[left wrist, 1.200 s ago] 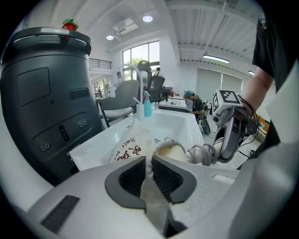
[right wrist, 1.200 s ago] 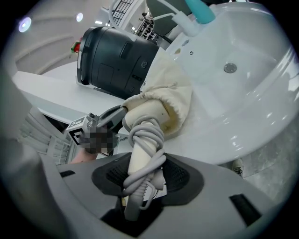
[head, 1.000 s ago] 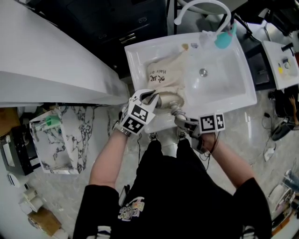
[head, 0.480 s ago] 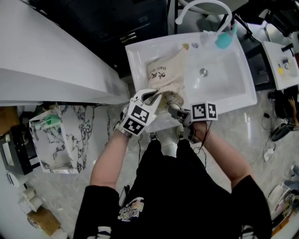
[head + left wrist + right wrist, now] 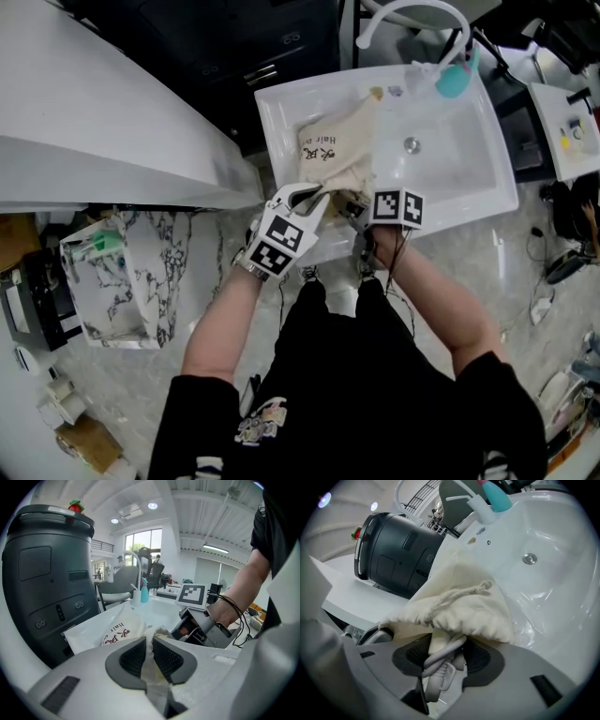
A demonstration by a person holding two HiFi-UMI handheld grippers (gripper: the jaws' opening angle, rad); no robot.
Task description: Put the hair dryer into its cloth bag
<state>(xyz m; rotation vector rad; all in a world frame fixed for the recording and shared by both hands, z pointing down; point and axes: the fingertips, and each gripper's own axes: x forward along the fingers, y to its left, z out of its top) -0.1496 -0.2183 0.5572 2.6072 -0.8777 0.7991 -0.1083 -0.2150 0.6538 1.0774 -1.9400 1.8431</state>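
A cream cloth bag (image 5: 337, 150) with red print lies in the left half of the white sink (image 5: 487, 122). My left gripper (image 5: 314, 195) is shut on the bag's near edge; cloth (image 5: 149, 665) is pinched between its pads. My right gripper (image 5: 352, 204) sits right beside it at the bag's mouth. Its jaws stand wide and grip a bundled pale grey hair dryer cord (image 5: 440, 665), just under the gathered drawstring rim (image 5: 464, 597). The bag bulges. The dryer's body is hidden.
A curved white faucet (image 5: 412, 11) and a teal bottle (image 5: 453, 80) stand at the sink's far rim, and the drain (image 5: 411, 144) is to the bag's right. A dark rounded appliance (image 5: 398, 555) stands beyond the bag. A white counter (image 5: 94, 112) lies to the left.
My right gripper has moved from the sink's front edge up and left to the bag's mouth, carrying the cord. The left gripper has kept its hold in place.
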